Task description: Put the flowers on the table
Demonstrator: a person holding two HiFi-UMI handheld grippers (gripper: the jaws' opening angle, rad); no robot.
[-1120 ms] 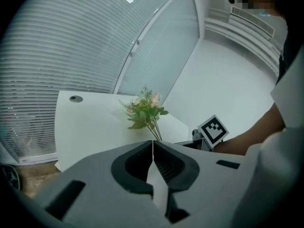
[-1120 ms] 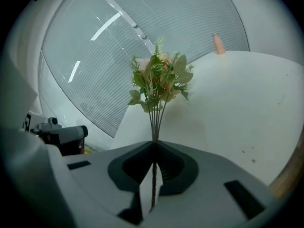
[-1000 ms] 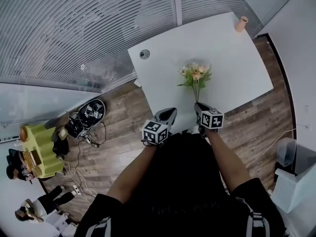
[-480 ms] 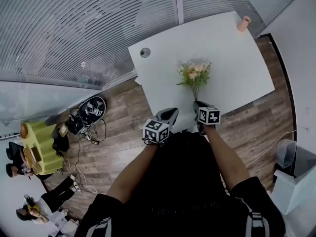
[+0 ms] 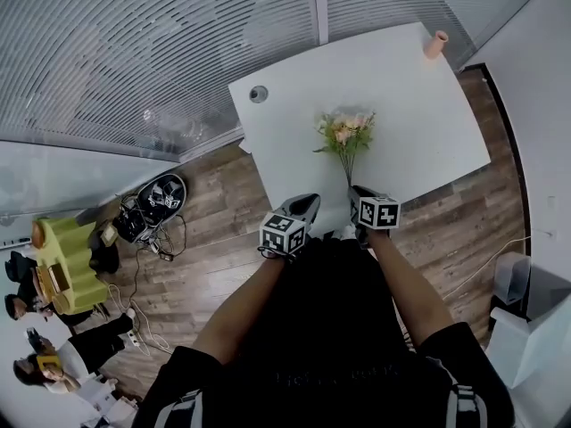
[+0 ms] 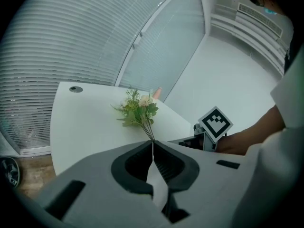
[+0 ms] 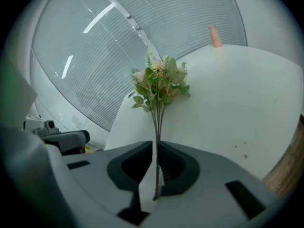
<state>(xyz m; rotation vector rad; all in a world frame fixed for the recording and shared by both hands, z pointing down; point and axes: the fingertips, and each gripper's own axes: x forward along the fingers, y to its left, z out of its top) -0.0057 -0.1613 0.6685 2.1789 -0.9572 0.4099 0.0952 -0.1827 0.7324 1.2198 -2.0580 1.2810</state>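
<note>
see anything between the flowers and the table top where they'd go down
Nothing visible does. The right tool holds the flowers by the stems over bare white table; the peach vase and the round grommet sit at far corners, well clear.

— Where is the head camera looking from?
— It is sitting high above the person and looking steeply down, from well back, on the white table (image 5: 401,87).
— And the other two?
— Each is riding low on its own gripper and looking out along the jaws. The left one is catching the right gripper (image 6: 187,140) at its right side. The right one is sitting close behind the flowers (image 7: 160,87).
— What are they sharing?
— All three are taking in the flowers, the tabletop and the blinds (image 5: 134,52).
</note>
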